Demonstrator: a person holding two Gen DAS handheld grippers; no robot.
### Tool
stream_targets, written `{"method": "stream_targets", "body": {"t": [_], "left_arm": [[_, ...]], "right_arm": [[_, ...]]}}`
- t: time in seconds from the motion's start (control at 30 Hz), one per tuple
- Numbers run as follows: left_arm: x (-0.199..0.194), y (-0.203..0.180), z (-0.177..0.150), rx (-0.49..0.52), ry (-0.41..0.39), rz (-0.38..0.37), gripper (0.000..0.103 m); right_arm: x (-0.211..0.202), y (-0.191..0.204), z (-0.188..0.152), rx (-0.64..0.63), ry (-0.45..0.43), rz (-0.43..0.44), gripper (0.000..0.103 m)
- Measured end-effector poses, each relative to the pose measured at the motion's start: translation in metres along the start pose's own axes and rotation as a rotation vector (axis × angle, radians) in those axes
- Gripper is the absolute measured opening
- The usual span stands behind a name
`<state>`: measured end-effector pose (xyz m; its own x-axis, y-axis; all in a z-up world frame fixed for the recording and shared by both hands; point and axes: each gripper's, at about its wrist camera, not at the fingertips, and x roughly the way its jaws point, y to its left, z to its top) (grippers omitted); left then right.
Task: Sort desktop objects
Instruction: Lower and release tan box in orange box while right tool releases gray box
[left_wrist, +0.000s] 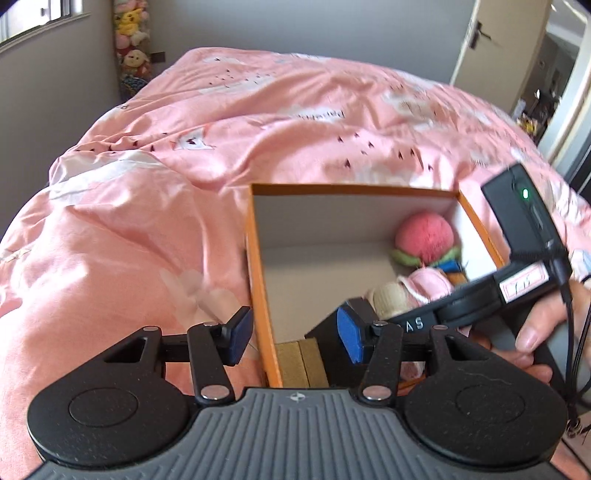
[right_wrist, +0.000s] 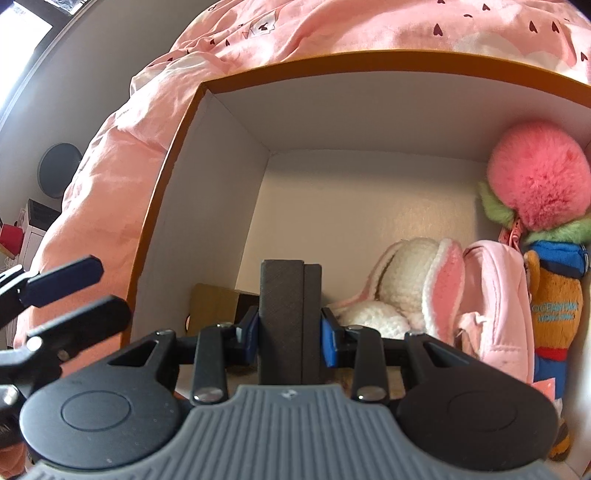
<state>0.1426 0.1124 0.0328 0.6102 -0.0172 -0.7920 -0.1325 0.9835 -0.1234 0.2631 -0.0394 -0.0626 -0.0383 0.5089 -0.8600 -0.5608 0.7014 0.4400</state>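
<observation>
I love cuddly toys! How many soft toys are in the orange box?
3, perhaps more hidden: pink pompom far right, white bunny mid-floor, orange bear by the right wall.

"OCEAN PARK HONG KONG", light blue print, on orange plush toy (right_wrist: 557, 310) at 3 o'clock in right wrist view, second line less sharp. Letters "A S" in white on black body of right gripper (left_wrist: 413, 325) at 4 o'clock in left wrist view, rest of word hidden. Red-bordered white label (left_wrist: 522, 282) on same device, marks unreadable. Dark word on pink duvet (left_wrist: 325, 115) at 12 o'clock, too blurred to read.
</observation>
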Motion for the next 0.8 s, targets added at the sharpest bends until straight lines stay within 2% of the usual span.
{"method": "stream_targets", "body": {"t": [0.07, 0.13, 0.27, 0.4, 0.67, 0.73, 0.8], "left_arm": [[-0.001, 0.011, 0.001, -0.047, 0.0, -0.012, 0.049], [0.001, 0.022, -0.001, -0.09, 0.0, -0.009, 0.046], [0.005, 0.037, -0.009, -0.154, 0.012, -0.024, 0.045], [0.008, 0.043, -0.016, -0.178, 0.021, -0.046, 0.045], [0.013, 0.049, -0.022, -0.211, 0.033, -0.092, 0.045], [0.015, 0.049, -0.024, -0.215, 0.037, -0.101, 0.044], [0.017, 0.049, -0.024, -0.217, 0.045, -0.11, 0.04]], "right_arm": [[0.003, 0.005, 0.0, 0.007, 0.009, -0.016, 0.036], [0.005, 0.01, 0.0, 0.013, 0.016, -0.038, 0.036], [0.011, 0.016, -0.001, 0.032, 0.044, -0.067, 0.037], [0.011, 0.016, -0.001, 0.06, 0.069, -0.023, 0.042], [0.001, 0.015, -0.004, 0.077, 0.077, 0.04, 0.046], [-0.002, 0.014, -0.007, 0.075, 0.067, 0.041, 0.045], [-0.004, 0.012, -0.01, 0.072, 0.061, 0.045, 0.035]]}}
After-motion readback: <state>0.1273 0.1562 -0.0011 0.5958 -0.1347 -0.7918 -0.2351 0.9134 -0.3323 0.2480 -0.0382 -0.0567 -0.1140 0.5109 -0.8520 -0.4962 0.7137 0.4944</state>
